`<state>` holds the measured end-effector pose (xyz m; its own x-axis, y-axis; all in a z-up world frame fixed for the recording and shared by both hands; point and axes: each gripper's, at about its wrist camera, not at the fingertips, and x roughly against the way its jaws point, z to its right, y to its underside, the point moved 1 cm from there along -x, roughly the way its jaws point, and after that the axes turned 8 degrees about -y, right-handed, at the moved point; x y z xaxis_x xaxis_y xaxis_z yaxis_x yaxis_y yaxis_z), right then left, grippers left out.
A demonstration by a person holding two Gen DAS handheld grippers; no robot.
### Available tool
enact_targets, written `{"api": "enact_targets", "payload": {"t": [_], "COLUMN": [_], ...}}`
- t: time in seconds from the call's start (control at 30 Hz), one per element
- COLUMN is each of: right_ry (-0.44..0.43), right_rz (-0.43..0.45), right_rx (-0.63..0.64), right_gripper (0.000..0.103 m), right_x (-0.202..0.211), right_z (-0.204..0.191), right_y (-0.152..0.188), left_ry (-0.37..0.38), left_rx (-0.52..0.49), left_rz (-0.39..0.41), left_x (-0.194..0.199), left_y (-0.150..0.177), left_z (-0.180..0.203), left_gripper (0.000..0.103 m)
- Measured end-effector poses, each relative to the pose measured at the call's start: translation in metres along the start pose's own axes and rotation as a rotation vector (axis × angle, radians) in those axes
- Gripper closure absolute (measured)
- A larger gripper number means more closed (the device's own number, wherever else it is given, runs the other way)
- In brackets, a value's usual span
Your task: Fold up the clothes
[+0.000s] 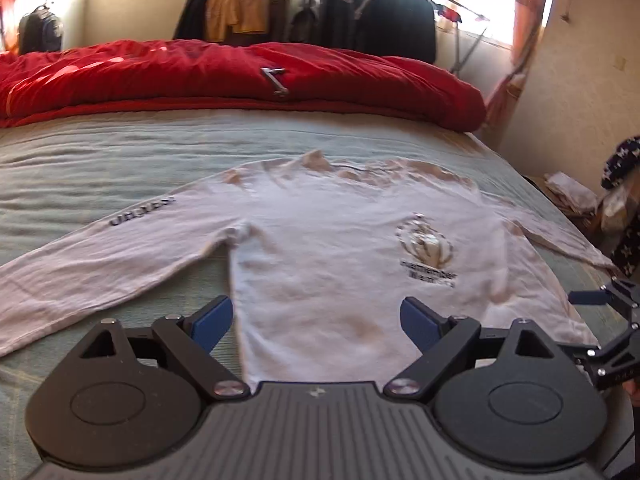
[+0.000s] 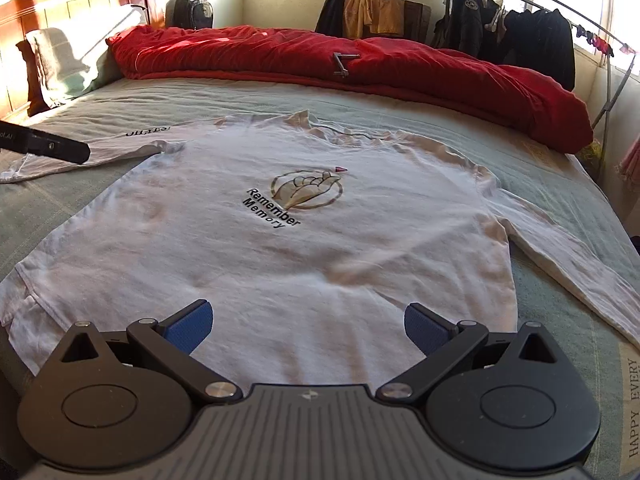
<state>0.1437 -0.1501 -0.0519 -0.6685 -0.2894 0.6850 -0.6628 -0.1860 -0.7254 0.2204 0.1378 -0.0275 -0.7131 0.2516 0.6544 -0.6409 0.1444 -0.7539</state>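
A white long-sleeved shirt (image 1: 320, 248) lies spread face up on the bed's green sheet (image 1: 100, 160), with both sleeves stretched outward. The right wrist view shows its print "Remember Memory" (image 2: 276, 214) at the chest. My left gripper (image 1: 318, 322) hovers open over the shirt's lower left side, with nothing between its blue pads. My right gripper (image 2: 308, 326) stands open over the hem, near the shirt's middle, and is also empty. One black finger (image 2: 60, 148) of the left gripper reaches in over the left sleeve (image 2: 132, 140).
A bunched red duvet (image 2: 360, 64) with a small metal tool (image 2: 344, 62) on it runs along the bed's far side. A pillow (image 2: 68, 56) and wooden headboard (image 2: 60, 4) are at far left. A clothes rack (image 2: 520, 32) and a backpack (image 2: 190, 10) stand by the windows.
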Motion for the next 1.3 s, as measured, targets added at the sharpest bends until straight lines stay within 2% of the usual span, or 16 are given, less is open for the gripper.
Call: {"api": "enact_targets", "payload": {"t": [0.07, 0.17, 0.23, 0.33, 0.43, 0.47, 0.63, 0.83, 0.93, 1.03, 1.17, 1.3], "right_ry": [-0.010, -0.018, -0.026, -0.041, -0.055, -0.052, -0.033, -0.065, -0.056, -0.053, -0.058, -0.055], "right_rz": [0.010, 0.025, 0.004, -0.007, 0.011, 0.017, 0.024, 0.010, -0.002, 0.059, 0.066, -0.040], "right_rx": [-0.023, -0.031, -0.053, -0.072, -0.065, -0.070, -0.087, -0.077, -0.042, -0.063, -0.031, -0.069], "right_gripper": [0.000, 0.000, 0.000, 0.000, 0.000, 0.000, 0.000, 0.000, 0.000, 0.000, 0.000, 0.000], "right_x": [-0.002, -0.015, -0.021, -0.024, -0.017, -0.015, -0.004, 0.017, 0.032, 0.047, 0.036, 0.007], "right_z": [0.012, 0.021, 0.025, 0.030, 0.033, 0.034, 0.034, 0.040, 0.040, 0.042, 0.038, 0.037], "right_y": [0.009, 0.022, 0.030, 0.047, 0.059, 0.062, 0.076, 0.093, 0.098, 0.086, 0.070, 0.077], "left_ry": [0.001, -0.074, -0.132, -0.167, -0.167, -0.177, -0.243, -0.311, -0.283, -0.240, -0.207, -0.181], "left_rx": [-0.095, -0.199, -0.251, -0.208, -0.050, -0.027, -0.015, 0.012, -0.002, -0.046, -0.103, -0.091], "left_rz": [0.004, -0.004, -0.017, -0.029, -0.065, -0.064, -0.059, -0.082, -0.041, 0.010, 0.000, -0.047], "left_x": [-0.010, -0.025, -0.029, -0.020, -0.005, 0.003, 0.024, 0.026, 0.032, 0.032, 0.013, -0.002], "left_y": [0.012, 0.037, 0.055, 0.078, 0.094, 0.100, 0.119, 0.115, 0.103, 0.089, 0.082, 0.093], "left_z": [0.037, 0.075, 0.088, 0.087, 0.072, 0.070, 0.078, 0.089, 0.097, 0.112, 0.135, 0.145], "left_gripper": [0.012, 0.012, 0.012, 0.012, 0.009, 0.009, 0.007, 0.004, 0.004, 0.004, 0.004, 0.004]}}
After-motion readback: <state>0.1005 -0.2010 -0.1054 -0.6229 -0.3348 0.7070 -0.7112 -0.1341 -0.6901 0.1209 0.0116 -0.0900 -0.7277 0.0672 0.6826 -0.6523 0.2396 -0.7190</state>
